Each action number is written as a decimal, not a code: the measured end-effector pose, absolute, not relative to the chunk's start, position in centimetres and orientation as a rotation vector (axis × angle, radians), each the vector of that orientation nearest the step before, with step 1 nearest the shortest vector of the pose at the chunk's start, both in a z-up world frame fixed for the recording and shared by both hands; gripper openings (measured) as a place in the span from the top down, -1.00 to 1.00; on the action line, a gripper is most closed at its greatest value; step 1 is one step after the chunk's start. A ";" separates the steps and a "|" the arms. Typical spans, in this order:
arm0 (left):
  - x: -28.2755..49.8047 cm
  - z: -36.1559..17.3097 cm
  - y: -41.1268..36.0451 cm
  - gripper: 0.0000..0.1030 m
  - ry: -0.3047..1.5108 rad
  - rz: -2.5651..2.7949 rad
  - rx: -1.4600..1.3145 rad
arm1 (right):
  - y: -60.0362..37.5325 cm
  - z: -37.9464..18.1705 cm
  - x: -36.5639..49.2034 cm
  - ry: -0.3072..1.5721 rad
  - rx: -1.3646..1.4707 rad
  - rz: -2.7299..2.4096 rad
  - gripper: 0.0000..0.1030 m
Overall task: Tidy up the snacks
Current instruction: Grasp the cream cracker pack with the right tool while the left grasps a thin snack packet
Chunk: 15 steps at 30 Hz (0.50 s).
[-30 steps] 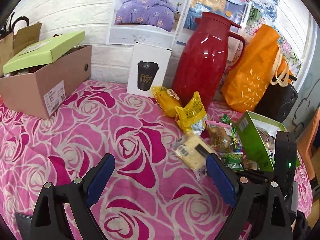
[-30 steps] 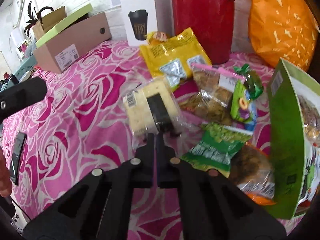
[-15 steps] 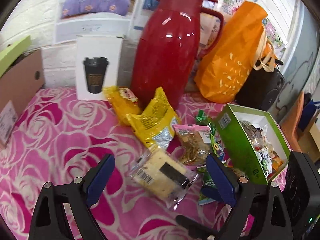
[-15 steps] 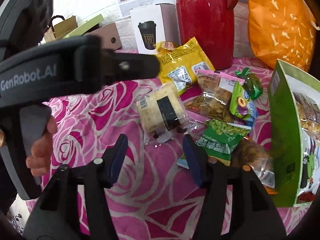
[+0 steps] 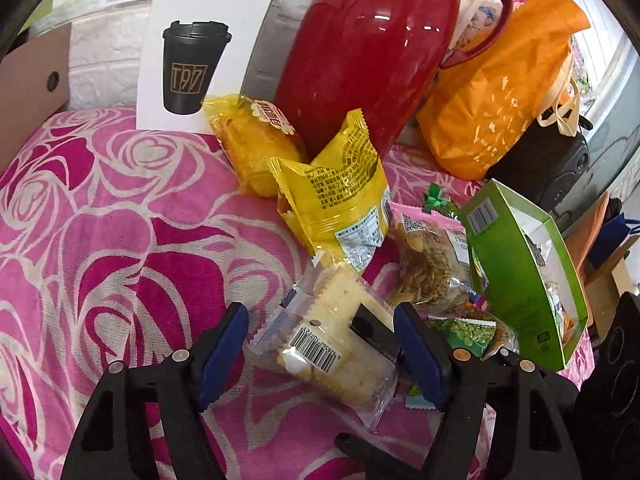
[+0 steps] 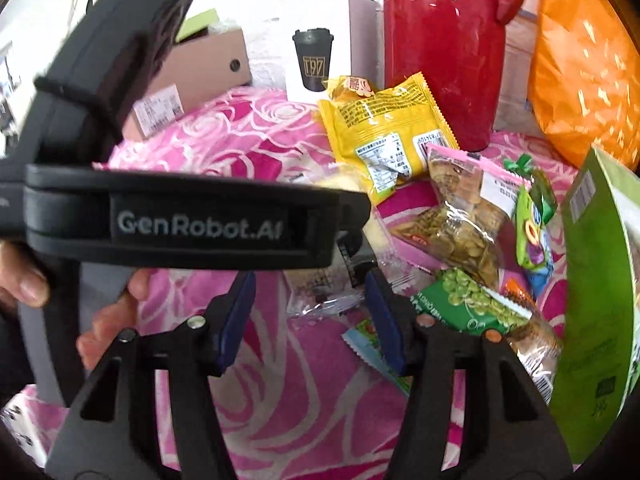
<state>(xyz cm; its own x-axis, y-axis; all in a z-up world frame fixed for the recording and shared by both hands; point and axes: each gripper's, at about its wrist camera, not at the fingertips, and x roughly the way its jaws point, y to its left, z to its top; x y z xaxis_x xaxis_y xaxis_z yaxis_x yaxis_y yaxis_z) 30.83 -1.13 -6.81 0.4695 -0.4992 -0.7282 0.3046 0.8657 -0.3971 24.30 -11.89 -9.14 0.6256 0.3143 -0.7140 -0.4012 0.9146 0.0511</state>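
Observation:
A clear-wrapped pale cracker pack (image 5: 340, 336) with a barcode lies on the pink rose cloth between the open blue pads of my left gripper (image 5: 320, 348); the pads stand either side of it, apart from it. My right gripper (image 6: 308, 316) is open and empty just in front of the same pack (image 6: 352, 264), which the left gripper's body (image 6: 192, 216) mostly hides. Yellow snack bags (image 5: 340, 200), a bag of broad beans (image 5: 432, 268) and a green pea pack (image 6: 472, 304) lie around. A green box (image 5: 520, 280) with snacks inside stands at the right.
A red thermos (image 5: 380, 48), a white cup box (image 5: 200, 52) and an orange bag (image 5: 500, 92) stand behind the snacks. A brown cardboard box (image 6: 188, 80) is at the back left. A black speaker (image 5: 552, 168) sits at the far right.
My left gripper has moved right and down until its open pads straddle the cracker pack. My right gripper opened, let go of the pack and drew back slightly.

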 end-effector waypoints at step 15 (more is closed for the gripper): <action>26.7 -2.2 -1.1 0.77 0.888 -0.568 -0.233 | -13.4 -7.6 22.8 0.772 -0.003 0.424 0.74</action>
<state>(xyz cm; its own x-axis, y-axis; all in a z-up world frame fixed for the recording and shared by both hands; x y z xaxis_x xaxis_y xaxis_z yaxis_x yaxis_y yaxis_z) 26.72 -1.08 -2.16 0.4958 -0.5579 -0.6655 0.3704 0.8290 -0.4191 22.82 -13.37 -7.61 0.6362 0.3705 -0.6768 -0.3726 0.9156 0.1510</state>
